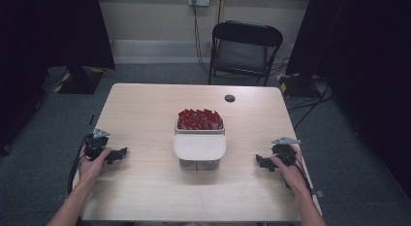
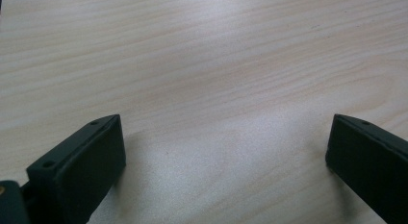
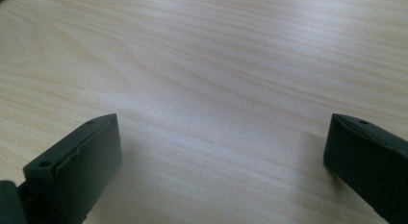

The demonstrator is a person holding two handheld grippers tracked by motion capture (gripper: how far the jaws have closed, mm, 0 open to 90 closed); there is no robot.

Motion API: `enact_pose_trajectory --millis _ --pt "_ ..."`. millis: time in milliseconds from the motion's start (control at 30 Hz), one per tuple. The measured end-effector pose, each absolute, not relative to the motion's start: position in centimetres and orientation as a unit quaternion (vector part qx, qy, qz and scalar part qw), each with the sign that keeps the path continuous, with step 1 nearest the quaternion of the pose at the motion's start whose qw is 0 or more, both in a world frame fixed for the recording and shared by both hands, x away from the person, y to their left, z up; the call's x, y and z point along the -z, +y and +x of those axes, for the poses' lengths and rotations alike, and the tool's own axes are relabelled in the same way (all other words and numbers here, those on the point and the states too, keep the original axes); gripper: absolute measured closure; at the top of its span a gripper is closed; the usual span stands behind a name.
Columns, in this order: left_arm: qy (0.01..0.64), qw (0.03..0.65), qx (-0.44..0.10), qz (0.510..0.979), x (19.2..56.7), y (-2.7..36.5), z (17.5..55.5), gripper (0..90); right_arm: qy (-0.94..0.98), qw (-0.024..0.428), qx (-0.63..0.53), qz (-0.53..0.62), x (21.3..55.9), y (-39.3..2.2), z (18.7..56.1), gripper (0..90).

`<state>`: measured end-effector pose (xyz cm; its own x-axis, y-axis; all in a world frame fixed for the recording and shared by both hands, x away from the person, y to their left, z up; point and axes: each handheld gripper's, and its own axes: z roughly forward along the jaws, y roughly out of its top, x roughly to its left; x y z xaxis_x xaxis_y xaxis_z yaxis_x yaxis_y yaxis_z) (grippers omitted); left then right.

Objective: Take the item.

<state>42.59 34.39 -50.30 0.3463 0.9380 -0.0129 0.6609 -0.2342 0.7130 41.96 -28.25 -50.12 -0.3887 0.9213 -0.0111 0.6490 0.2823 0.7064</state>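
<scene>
I am resting both hands at the near edge of the tabletop (image 1: 145, 104), one at each side. My left gripper (image 1: 119, 153) is lying near the left edge, jaws pointing inward toward the middle. My right gripper (image 1: 261, 162) is lying near the right edge, jaws pointing inward too. Both are sitting well apart from the container (image 1: 199, 151) in the middle.

From the high view: the container is standing between my two grippers, its pale lid (image 1: 199, 144) covering the near half. The far half is open and holding red packets (image 1: 199, 119). A small dark round spot (image 1: 229, 98) is showing on the tabletop beyond it. A black folding chair (image 1: 245, 49) is standing past the far edge.

In the left gripper view my left gripper (image 2: 226, 144) is looking along its jaws; they are spread wide, nothing between them but bare pale wood grain, tips down close to the surface.

In the right gripper view my right gripper (image 3: 223, 142) is showing the same: jaws spread wide, holding nothing, bare wood between them.

The high view is too small to show the gap of either pair of jaws.
</scene>
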Motion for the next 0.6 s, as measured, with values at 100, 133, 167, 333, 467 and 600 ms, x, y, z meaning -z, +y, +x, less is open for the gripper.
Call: enact_pose_trajectory --millis 100,133,167,333,467,600 --pt "0.532 0.322 -0.217 0.753 50.32 34.34 42.70 0.0 0.771 0.216 -0.316 0.509 50.12 -28.25 41.96 0.0" --pt "0.531 0.321 -0.217 0.753 50.31 34.35 42.70 0.0 0.771 0.216 -0.316 0.509 50.12 -28.25 41.96 0.0" --pt "0.531 0.321 -0.217 0.754 50.31 34.35 42.69 0.0 0.771 0.216 -0.316 0.509 50.12 -28.25 41.97 0.0" --pt "0.527 0.318 -0.216 0.758 50.16 34.41 42.59 1.6 0.771 0.216 -0.316 0.509 50.12 -28.25 41.97 0.0" --pt "0.527 0.320 -0.217 0.757 49.88 34.27 42.50 10.9 0.771 0.216 -0.316 0.509 50.12 -28.25 41.97 0.0" --pt "0.526 0.322 -0.217 0.757 49.81 34.06 42.52 15.5 0.771 0.215 -0.316 0.509 50.12 -28.25 41.97 0.0"
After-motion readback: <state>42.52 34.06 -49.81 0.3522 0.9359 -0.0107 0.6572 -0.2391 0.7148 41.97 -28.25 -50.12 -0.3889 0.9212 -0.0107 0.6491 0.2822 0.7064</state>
